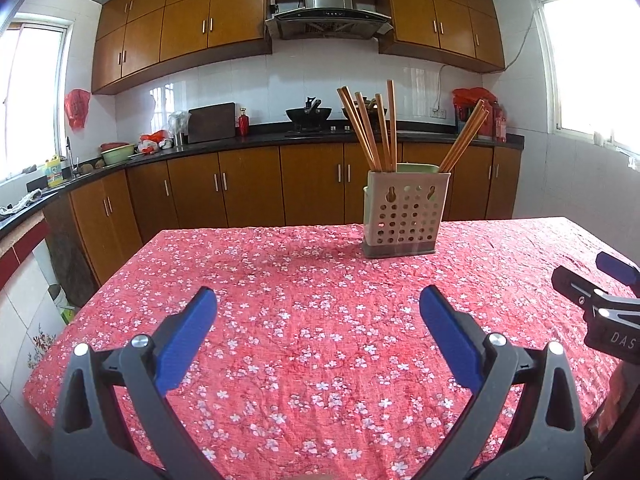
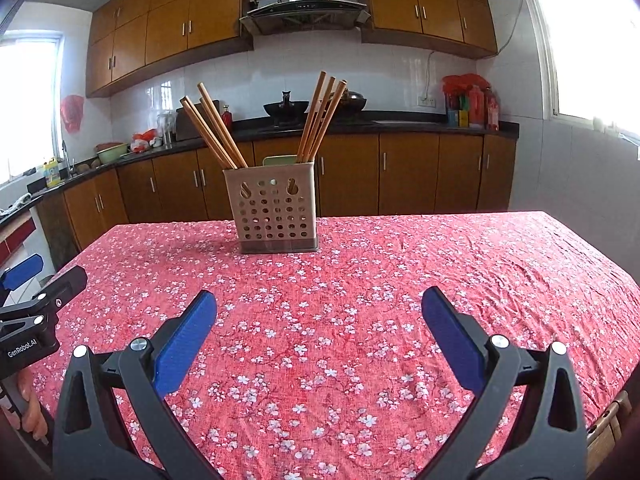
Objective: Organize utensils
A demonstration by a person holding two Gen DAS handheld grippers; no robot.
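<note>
1. Red floral cloth (image 1: 304, 360) covered the worktop in front of you, wrinkled toward the right side.
2. Your left hand-held gripper (image 1: 318, 300) hovered over the cloth with its blue pads (image 1: 188, 340) spread wide and nothing between them.
3. Your right hand-held gripper (image 2: 319, 302) did the same: pads (image 2: 452, 340) apart, gripping nothing.
4. A beige perforated holder (image 2: 274, 210) stood upright on the cloth near the far edge, well apart from both of your grippers.
5. Wooden chopsticks (image 2: 212, 130) stood in it in two bunches: one leaned left, the other (image 2: 320, 120) leaned right at the opposite end.
6. A pale green piece (image 2: 280, 159) showed behind the holder's rim; you could not tell what it was.
7. Beyond the worktop ran a dark counter (image 2: 400, 124) with a wok (image 2: 285, 111) on it, brown cabinets (image 2: 408, 172) below.
</note>
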